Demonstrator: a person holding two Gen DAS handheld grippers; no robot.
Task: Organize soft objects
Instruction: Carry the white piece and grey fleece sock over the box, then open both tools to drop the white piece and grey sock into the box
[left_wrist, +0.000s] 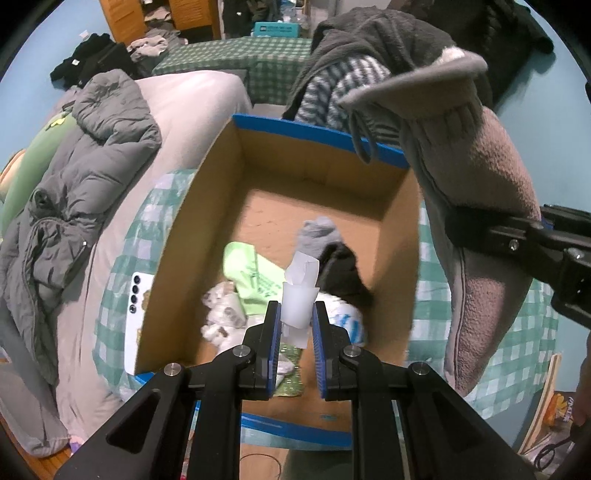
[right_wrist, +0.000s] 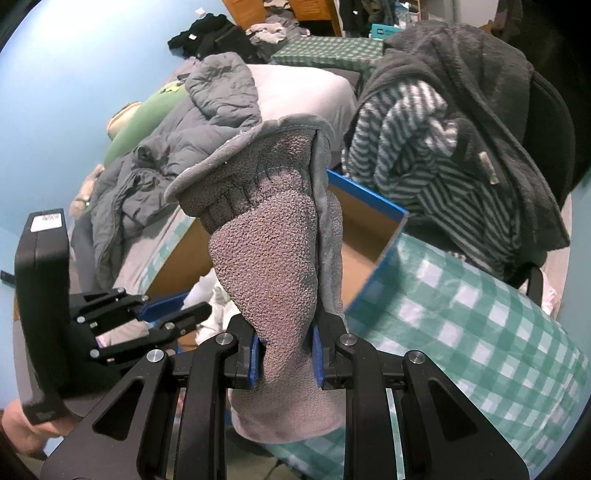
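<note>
A cardboard box (left_wrist: 207, 206) with a blue rim sits on a green checked cloth (left_wrist: 517, 332). Inside lie a light green cloth (left_wrist: 255, 273), a grey sock (left_wrist: 317, 232), a dark sock (left_wrist: 340, 273) and white patterned soft items (left_wrist: 225, 314). My left gripper (left_wrist: 296, 317) is shut on a white label or tag (left_wrist: 299, 295) above the box. My right gripper (right_wrist: 285, 349) is shut on a grey fleece glove (right_wrist: 273, 251), held up beside the box (right_wrist: 369, 229). The glove also shows in the left wrist view (left_wrist: 476, 184), over the box's right side.
A grey puffer jacket (left_wrist: 74, 192) lies on the bed to the left. A white phone (left_wrist: 135, 321) lies beside the box. A chair draped with a striped and dark fleece garment (right_wrist: 461, 140) stands behind the box. A dark checked table (left_wrist: 258, 62) stands farther back.
</note>
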